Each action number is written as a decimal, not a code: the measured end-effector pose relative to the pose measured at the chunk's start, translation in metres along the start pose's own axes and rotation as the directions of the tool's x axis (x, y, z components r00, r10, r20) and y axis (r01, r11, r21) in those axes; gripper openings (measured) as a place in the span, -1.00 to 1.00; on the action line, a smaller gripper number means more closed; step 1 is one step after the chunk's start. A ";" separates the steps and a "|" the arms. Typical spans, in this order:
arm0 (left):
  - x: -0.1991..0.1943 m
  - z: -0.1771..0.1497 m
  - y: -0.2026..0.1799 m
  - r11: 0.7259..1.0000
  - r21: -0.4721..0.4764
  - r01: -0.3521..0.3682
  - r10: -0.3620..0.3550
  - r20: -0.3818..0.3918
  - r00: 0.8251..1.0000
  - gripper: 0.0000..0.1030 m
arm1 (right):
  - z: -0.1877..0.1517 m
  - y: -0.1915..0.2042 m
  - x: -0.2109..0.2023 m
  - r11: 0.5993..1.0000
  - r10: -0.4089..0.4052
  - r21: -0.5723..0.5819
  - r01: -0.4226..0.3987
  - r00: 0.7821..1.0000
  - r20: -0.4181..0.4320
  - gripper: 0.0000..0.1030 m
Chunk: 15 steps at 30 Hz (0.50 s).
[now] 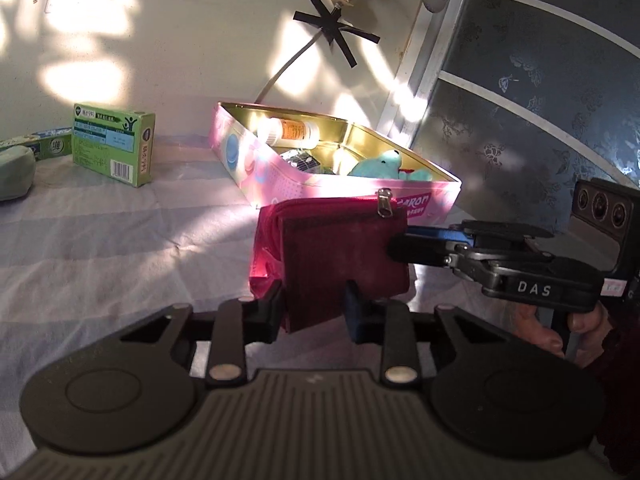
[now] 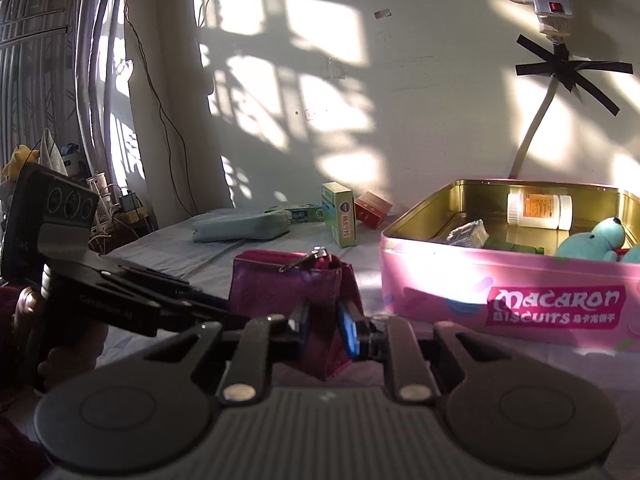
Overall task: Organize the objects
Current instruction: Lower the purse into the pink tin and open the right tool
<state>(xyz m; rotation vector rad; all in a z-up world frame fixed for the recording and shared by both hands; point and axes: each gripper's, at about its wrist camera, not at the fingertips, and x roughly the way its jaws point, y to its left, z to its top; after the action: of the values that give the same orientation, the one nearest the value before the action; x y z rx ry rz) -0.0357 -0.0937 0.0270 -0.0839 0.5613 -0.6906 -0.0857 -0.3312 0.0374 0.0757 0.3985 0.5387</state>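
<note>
Both wrist views, one moment. A dark red zip pouch [image 1: 332, 256] stands upright on the cloth-covered table [image 1: 100, 248], just in front of the pink biscuit tin [image 1: 280, 184]. The left hand-held gripper [image 1: 314, 308] has its two fingers pressed against the lower part of the pouch, one on each side, holding it. The right hand-held gripper [image 2: 322, 326] grips a side edge of the same pouch [image 2: 288, 284], its fingers drawn narrow around the fabric; in the left view its tip [image 1: 404, 246] meets the pouch's right edge. The pouch's zipper pull [image 1: 383, 202] stands at the top.

The open tin [image 2: 440, 280] holds a white bottle with an orange label [image 2: 538, 210] lying on its side, a turquoise plush toy [image 2: 600, 240] and a small wrapped packet [image 2: 466, 234]. Farther back on the table stand a green carton [image 1: 114, 146], a pale green soft case [image 2: 240, 226] and a red box [image 2: 372, 208]. A power strip [image 2: 550, 4] hangs on the wall.
</note>
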 end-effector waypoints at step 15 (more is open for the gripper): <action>0.087 0.084 -0.058 0.974 0.220 -0.062 0.043 0.093 0.995 -0.25 | 0.033 -0.035 -0.012 0.923 -0.358 -0.053 0.382 0.900 0.249 -0.67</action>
<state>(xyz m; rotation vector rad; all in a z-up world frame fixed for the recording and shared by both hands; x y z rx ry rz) 0.0289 -0.2015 0.0729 0.1093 0.3977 -0.6906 -0.0651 -0.3659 0.0661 -0.0350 0.1455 0.1672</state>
